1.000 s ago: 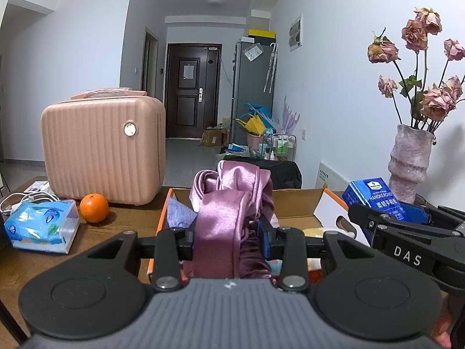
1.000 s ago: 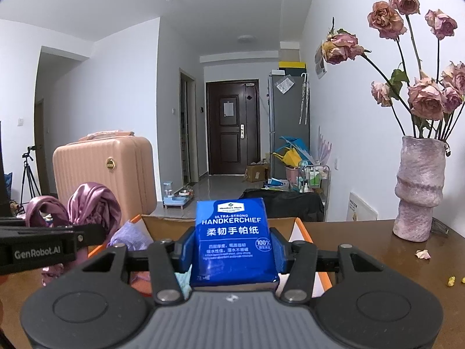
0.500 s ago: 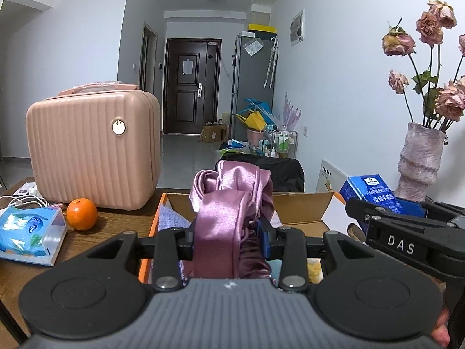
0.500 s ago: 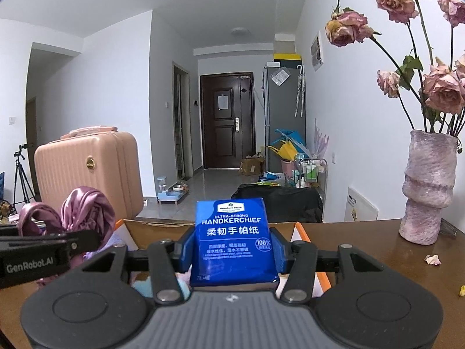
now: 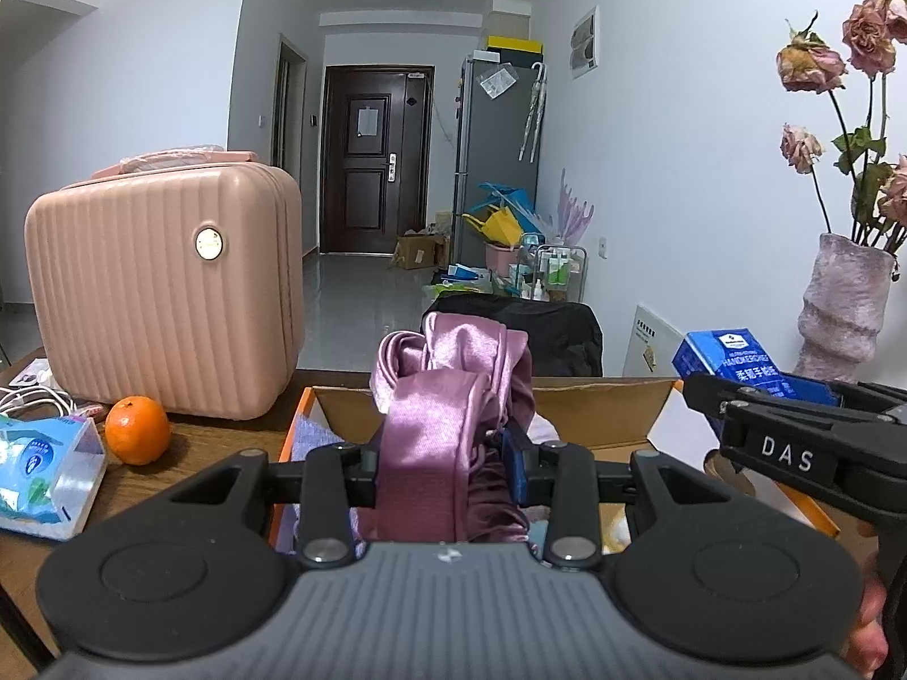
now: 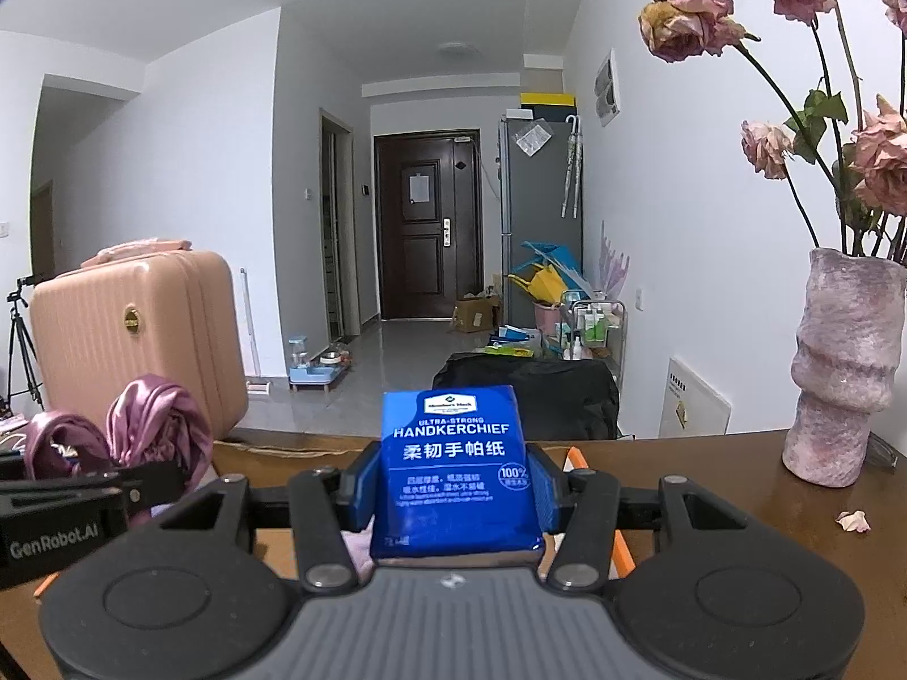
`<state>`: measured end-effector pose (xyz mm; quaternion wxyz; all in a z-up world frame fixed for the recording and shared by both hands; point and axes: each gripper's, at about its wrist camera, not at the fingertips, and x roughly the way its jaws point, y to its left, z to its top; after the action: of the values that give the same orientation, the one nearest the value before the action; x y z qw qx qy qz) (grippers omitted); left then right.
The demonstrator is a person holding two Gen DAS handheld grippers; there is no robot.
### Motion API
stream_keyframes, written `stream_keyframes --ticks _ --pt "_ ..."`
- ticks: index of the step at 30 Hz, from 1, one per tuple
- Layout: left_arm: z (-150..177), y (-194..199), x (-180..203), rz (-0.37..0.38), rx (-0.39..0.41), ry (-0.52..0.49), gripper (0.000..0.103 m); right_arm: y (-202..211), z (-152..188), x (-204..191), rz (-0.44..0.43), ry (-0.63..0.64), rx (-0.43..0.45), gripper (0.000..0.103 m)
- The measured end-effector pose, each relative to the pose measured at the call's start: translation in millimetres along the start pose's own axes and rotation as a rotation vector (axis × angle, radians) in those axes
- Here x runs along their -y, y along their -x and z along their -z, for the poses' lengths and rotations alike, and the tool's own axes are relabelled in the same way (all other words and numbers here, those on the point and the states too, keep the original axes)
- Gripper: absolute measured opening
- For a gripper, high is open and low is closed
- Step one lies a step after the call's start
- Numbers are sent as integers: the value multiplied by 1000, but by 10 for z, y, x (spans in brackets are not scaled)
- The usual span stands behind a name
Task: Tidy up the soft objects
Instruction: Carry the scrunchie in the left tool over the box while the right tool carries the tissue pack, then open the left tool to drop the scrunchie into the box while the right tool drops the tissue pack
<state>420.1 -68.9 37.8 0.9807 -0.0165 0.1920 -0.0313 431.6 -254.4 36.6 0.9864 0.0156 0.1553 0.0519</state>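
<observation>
- Your left gripper (image 5: pixel 439 462) is clamped tight on the purple satin cloth (image 5: pixel 448 396), which bunches up above the fingers and sits over the open cardboard box (image 5: pixel 601 408).
- Your right gripper (image 6: pixel 453 490) is pinched on the blue handkerchief pack (image 6: pixel 456 467), held upright just off to the right of the cloth, above the box's right side.
- So I'd say you're mid-carry: both soft things are up in the air and neither is parked yet.
- Next move, as I read it: pick where each one goes, most likely down in the box, lower it, then let go. The satin is floppy, so I'd get it low before releasing or it may drape over the box wall.
- The box already has a few pale soft bits in it; can't tell exactly what they are.
- Count: one satin cloth, one handkerchief pack, one box, two grippers.
- Around that on the table (image 6: pixel 708 470): one pink suitcase (image 5: pixel 164 289), one orange (image 5: pixel 137 429), one tissue pack (image 5: pixel 42 473) on the left, one vase (image 6: pixel 844 368) of dried roses on the right.
</observation>
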Motion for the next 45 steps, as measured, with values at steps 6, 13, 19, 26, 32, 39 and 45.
stream_keyframes --ticks 6,13,19,26,32,39,45 --pt "-35 -137 5 -6 -5 -1 37 -141 -14 11 10 0 -14 51" --pt "-56 -302 25 -13 -23 -9 37 -307 -10 -1 21 12 -42 51" --pt "-63 -410 26 -20 -41 -9 37 -451 4 -8 31 23 -74 51" --pt "-81 -516 7 -32 -57 -11 37 -560 26 -25 32 35 -102 51" --pt "-43 -577 -11 -42 -78 -22 37 -568 63 -53 38 41 -114 51" --pt "-42 -587 -66 -58 -85 -15 49 -611 36 -1 39 22 -132 64" --pt "-60 -537 -97 -90 -60 -8 73 -599 33 60 58 -4 -129 86"
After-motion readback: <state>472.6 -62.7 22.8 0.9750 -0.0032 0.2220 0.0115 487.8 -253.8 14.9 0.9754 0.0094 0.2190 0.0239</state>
